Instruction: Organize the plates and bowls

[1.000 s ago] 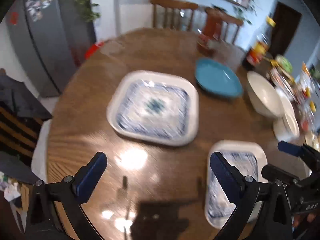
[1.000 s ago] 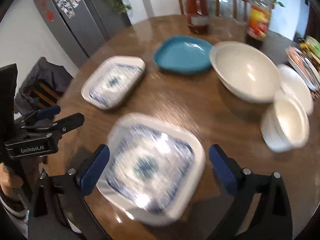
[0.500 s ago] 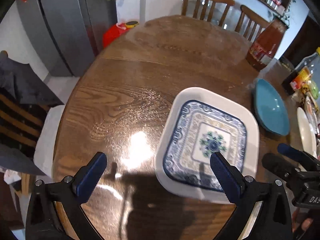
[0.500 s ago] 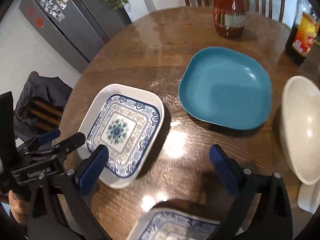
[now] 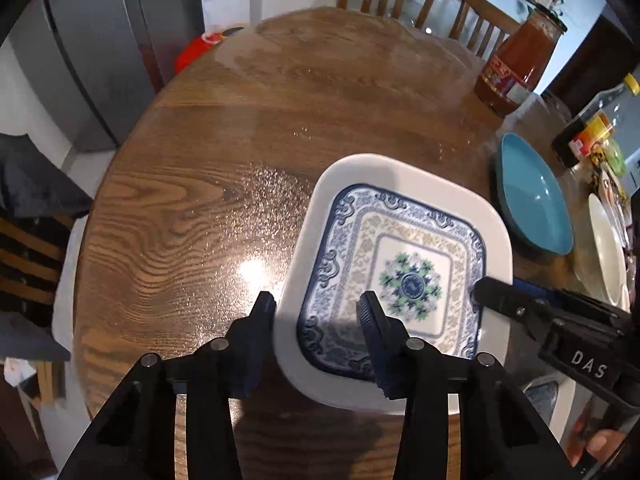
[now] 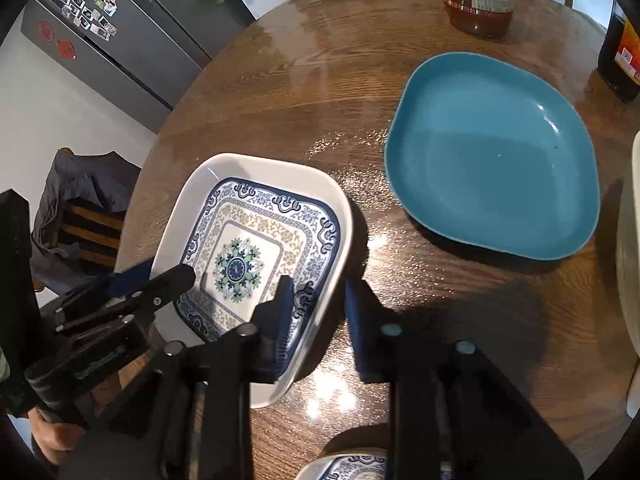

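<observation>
Both claws close astride opposite rims of patterned plate point(image 5: 400, 248).

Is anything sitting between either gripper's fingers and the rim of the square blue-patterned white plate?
Nothing visible: the left gripper and right gripper each straddle a rim of the square blue-patterned white plate, fingers closing.

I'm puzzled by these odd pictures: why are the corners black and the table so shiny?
Left wrist view: fisheye lens blackens corners, bends the table; lamp glare beside the patterned plate. Right wrist view: same curving, glare spots near the teal plate, gripper shadow.
</observation>
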`<state>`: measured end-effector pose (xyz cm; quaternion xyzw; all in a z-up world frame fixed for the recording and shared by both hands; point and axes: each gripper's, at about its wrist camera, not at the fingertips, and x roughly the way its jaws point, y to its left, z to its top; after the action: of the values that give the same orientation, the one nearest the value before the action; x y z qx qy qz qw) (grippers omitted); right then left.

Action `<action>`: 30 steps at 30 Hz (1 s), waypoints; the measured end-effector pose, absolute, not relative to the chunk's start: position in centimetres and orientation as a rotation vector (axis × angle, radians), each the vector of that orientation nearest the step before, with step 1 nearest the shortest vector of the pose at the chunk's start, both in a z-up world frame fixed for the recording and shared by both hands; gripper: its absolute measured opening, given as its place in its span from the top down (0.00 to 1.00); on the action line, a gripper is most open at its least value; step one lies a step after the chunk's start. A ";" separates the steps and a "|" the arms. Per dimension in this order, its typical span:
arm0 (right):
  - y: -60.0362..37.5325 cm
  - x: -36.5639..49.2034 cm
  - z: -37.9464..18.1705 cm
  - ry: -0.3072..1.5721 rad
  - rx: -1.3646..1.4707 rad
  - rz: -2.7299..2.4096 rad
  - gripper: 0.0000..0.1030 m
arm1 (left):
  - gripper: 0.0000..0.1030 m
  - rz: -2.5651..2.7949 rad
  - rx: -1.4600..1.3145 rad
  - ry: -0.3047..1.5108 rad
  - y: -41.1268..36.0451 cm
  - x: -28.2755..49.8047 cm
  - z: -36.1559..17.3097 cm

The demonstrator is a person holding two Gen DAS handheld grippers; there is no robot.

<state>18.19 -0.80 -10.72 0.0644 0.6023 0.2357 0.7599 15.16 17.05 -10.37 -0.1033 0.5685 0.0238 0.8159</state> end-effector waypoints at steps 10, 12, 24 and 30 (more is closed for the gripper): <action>-0.5 17.9 -10.2 1.273 0.081 0.502 0.82 | 0.59 0.059 -0.179 1.164 15.8 13.9 -9.7; -1.0 17.2 -9.5 1.254 0.094 0.515 0.82 | 0.59 0.064 -0.135 1.119 15.0 12.6 -8.2; -8.3 11.2 -5.0 1.149 0.184 0.544 0.82 | 0.59 -0.037 -0.058 1.001 8.8 6.6 -3.7; -12.1 8.0 -5.4 1.161 0.206 0.504 0.81 | 0.59 -0.116 -0.018 1.010 5.1 4.8 -4.0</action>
<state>8.00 -12.06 -5.42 0.0960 0.5416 0.2351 0.8013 4.84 5.13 -3.97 -0.0087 0.4837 -0.0553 0.8734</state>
